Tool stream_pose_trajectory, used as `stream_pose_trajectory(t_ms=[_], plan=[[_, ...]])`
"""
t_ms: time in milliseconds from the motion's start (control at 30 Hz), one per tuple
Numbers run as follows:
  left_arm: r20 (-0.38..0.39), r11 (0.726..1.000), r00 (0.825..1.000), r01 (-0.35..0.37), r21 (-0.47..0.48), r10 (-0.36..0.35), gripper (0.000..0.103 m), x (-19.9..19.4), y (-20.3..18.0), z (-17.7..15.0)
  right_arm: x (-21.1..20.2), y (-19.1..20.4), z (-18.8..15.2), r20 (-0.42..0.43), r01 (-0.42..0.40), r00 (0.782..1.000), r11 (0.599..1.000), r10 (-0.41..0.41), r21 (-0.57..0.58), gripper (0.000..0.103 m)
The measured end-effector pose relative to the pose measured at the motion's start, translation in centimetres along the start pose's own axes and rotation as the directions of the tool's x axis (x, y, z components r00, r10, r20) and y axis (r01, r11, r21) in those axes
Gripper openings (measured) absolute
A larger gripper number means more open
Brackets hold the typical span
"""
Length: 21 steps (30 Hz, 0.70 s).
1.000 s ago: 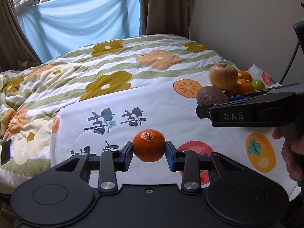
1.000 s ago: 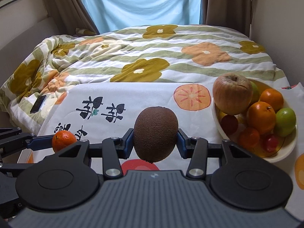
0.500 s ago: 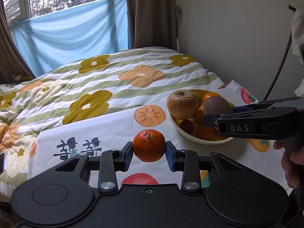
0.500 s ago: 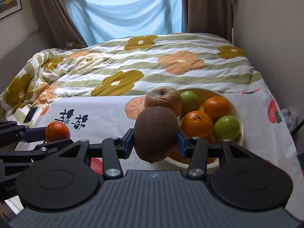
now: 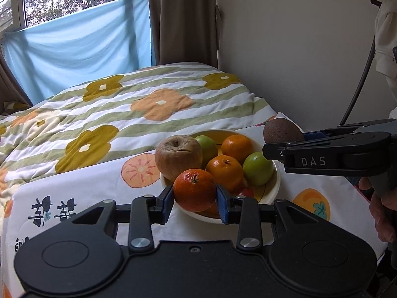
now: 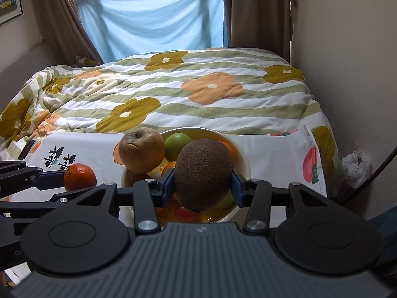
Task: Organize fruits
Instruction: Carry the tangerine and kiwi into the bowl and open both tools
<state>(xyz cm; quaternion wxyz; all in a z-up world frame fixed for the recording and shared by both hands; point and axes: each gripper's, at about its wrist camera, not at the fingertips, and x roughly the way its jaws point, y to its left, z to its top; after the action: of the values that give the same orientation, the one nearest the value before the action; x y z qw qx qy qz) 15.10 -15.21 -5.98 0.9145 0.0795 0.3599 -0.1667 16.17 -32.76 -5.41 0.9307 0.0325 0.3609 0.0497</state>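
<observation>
Hovering now at the bowl [image 5: 273, 188] after closing in from the left: left gripper [image 5: 194, 198] clamping a tangerine [image 5: 194, 190] at its near rim, right gripper [image 6: 203, 186] clamping a kiwi [image 6: 203, 173] above it, both nearing release.

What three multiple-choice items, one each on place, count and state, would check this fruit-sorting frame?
1. Where is the wrinkled apple?
A. in the bowl, at its left side
B. on the quilt
C. in the right gripper

2. How many green fruits show in the bowl in the left wrist view?
A. none
B. two
C. four

3. What does the left gripper hold?
A. nothing
B. a kiwi
C. a tangerine

Answers: 1 A, it rests against the bowl's left rim. 2 B, one lies behind the apple, one at the right. 3 C, the blue-padded fingers press it from both sides; the kiwi is in the right gripper.
</observation>
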Motion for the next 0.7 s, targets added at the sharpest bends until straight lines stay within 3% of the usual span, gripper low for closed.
stream_pose_trajectory(t_ms=[333,600,633,700], plan=[[-0.085,1.0,0.996,-0.013,0.001,0.014,0.04,5.9,-3.6,0.0,3.0,-3.3,-0.4,-0.033,-0.036,0.999,0.999,0.035,-0.023,0.061],[-0.145,0.999,0.989,-0.031,0.032,0.035,0.042,8.0,-4.7,-0.2,4.4,-4.1,-0.5,-0.048,-0.065,0.997,0.997,0.063,-0.04,0.061],[-0.145,0.998,0.989,-0.037,0.042,0.043,0.045,8.0,-4.8,-0.1,4.4,-4.1,-0.5,-0.048,-0.065,0.997,0.997,0.064,-0.04,0.061],[-0.12,0.997,0.991,-0.054,0.058,0.06,0.079,7.4,-5.1,0.0,4.5,-4.1,-0.4,-0.047,-0.069,0.997,0.997,0.067,-0.042,0.061]])
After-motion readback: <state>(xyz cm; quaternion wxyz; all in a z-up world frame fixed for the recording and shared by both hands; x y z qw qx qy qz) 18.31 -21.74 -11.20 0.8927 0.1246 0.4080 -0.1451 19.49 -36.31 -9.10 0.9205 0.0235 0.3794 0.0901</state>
